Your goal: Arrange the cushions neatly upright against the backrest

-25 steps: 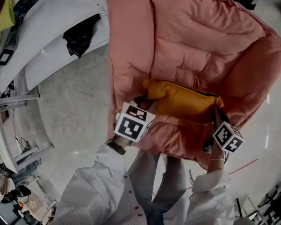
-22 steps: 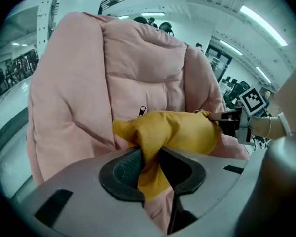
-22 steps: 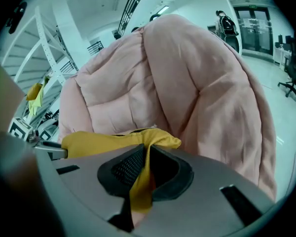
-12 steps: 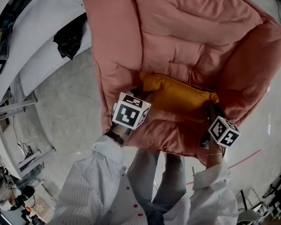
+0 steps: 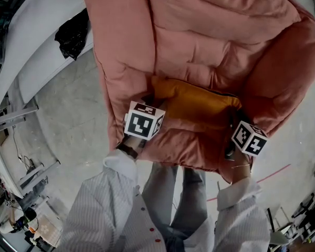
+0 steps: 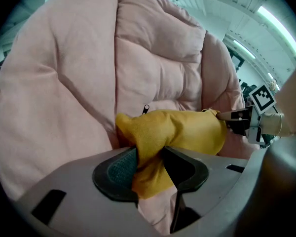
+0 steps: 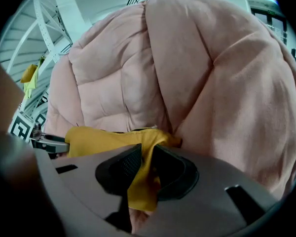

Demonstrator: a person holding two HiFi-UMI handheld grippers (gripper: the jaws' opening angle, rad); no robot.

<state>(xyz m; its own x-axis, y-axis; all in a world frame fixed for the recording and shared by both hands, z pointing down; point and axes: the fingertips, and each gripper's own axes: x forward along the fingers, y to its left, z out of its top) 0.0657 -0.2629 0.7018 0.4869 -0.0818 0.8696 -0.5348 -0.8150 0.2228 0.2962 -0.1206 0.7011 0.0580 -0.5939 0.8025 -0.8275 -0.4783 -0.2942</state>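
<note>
R tool (image 7: 144,152) grips yellow cushion (image 7: 101,135) corner in pink chair (image 7: 138,68).

No word, number or brand name can be read anywhere. The only printed signs are black-and-white square code markers, which are patterns without letters. One set stands on the left cube (image 5: 142,124), behind the jaws of the left gripper (image 6: 149,158). The other stands on the right cube (image 5: 249,138), behind the jaws of the right gripper (image 7: 147,154).
</note>
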